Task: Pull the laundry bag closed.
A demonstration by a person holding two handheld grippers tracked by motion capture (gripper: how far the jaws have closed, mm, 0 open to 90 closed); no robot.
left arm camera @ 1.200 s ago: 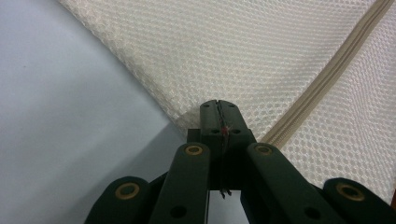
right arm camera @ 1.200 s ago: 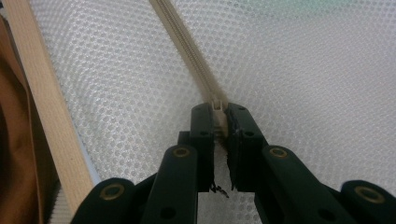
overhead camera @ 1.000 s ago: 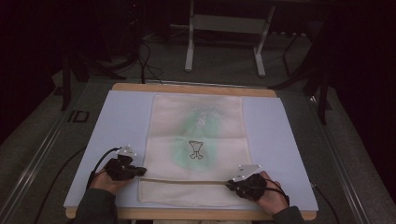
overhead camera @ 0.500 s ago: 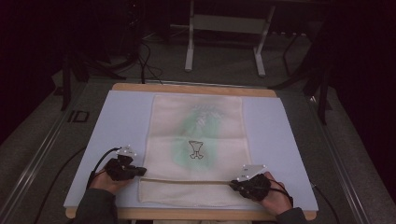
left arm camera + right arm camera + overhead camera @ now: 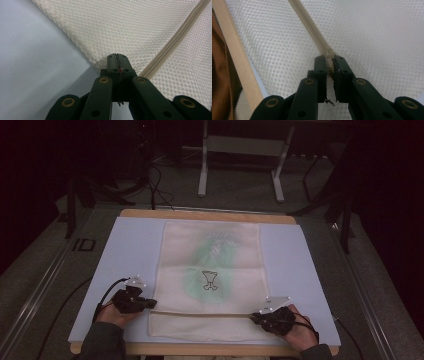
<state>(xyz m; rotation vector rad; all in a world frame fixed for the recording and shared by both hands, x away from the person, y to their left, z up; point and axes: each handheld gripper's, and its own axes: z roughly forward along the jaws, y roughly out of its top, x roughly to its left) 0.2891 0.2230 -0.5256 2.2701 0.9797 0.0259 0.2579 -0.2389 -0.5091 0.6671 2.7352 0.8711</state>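
Observation:
A cream mesh bag point(image 5: 212, 255) with a green patch and a small dark drawing lies flat on the pale mat point(image 5: 130, 245). A tan zipper point(image 5: 200, 313) runs across it near the front. My left gripper point(image 5: 152, 304) is shut on the bag's left edge by the zipper's end; up close its jaws point(image 5: 117, 56) pinch the mesh rim, with the zipper point(image 5: 175, 40) running off to the upper right. My right gripper point(image 5: 255, 316) is shut on the zipper at the bag's right side; its jaws point(image 5: 328, 57) clamp the zipper line point(image 5: 309, 22), likely at the pull.
The mat lies on a wooden table whose rim point(image 5: 200, 214) shows at the back and beside the bag point(image 5: 237, 55). Beyond the table stand a white metal frame point(image 5: 240, 150) and cables on a dark floor.
My right gripper has crept slightly right and toward the table's front edge, still on the zipper. The left gripper has stayed put.

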